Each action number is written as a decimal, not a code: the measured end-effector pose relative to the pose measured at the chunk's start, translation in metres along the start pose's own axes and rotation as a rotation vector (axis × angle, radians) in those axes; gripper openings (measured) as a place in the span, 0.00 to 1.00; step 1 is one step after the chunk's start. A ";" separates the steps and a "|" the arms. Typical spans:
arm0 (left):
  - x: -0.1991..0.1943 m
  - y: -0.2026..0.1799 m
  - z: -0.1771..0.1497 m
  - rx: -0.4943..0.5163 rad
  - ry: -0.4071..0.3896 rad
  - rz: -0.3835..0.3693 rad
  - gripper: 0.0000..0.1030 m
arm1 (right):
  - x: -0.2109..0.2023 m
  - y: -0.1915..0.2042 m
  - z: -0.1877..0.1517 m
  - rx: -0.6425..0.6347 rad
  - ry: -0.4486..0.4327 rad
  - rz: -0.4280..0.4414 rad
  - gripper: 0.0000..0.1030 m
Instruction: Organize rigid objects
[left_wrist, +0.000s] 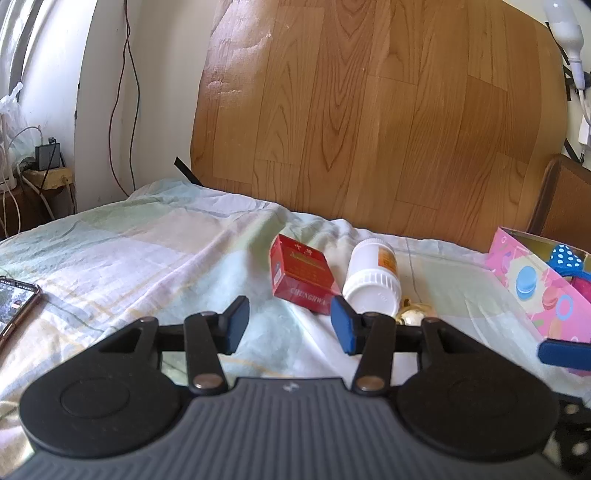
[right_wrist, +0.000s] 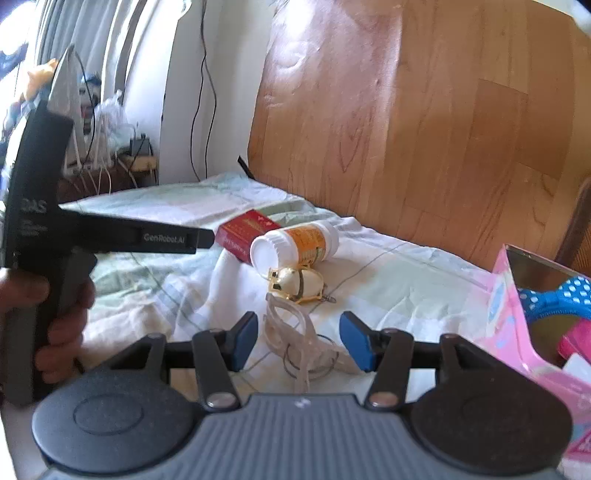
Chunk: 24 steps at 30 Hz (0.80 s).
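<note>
The clear plastic piece (right_wrist: 295, 343) lies on the bed sheet (right_wrist: 388, 273) directly between the blue pads of the right tongs (right_wrist: 298, 341), at lower centre of the right wrist view. Its long axis seems to run up and down the frame, roughly along the fingers. The pads stand apart on either side without pressing it, so the right tongs are released, nothing gripped.

The left tongs (left_wrist: 290, 325) are likewise parted and empty, aimed at the red box (left_wrist: 301, 278) and white bottle (left_wrist: 373, 277) just beyond their tips. The gold trinket (right_wrist: 299, 282) sits just above the clear piece. The pink box (right_wrist: 517, 314) waits at right.
</note>
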<state>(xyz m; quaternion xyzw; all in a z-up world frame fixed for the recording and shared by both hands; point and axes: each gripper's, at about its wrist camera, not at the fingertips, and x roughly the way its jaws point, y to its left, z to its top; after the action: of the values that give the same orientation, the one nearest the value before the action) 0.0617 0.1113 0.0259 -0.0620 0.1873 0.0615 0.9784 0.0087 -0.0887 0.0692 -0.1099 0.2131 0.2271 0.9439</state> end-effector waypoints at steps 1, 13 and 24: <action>0.000 0.000 0.000 0.000 0.000 0.000 0.50 | -0.004 -0.002 -0.001 0.009 -0.006 -0.001 0.47; -0.001 0.001 0.001 0.002 -0.008 -0.002 0.50 | 0.006 0.013 -0.009 0.161 0.097 0.276 0.44; -0.050 -0.008 -0.008 0.102 0.011 -0.175 0.48 | -0.028 -0.024 -0.014 0.173 0.025 0.117 0.34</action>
<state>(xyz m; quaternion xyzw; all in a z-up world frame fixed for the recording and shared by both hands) 0.0136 0.0971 0.0382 -0.0284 0.1895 -0.0343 0.9809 -0.0070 -0.1247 0.0718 -0.0184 0.2499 0.2610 0.9323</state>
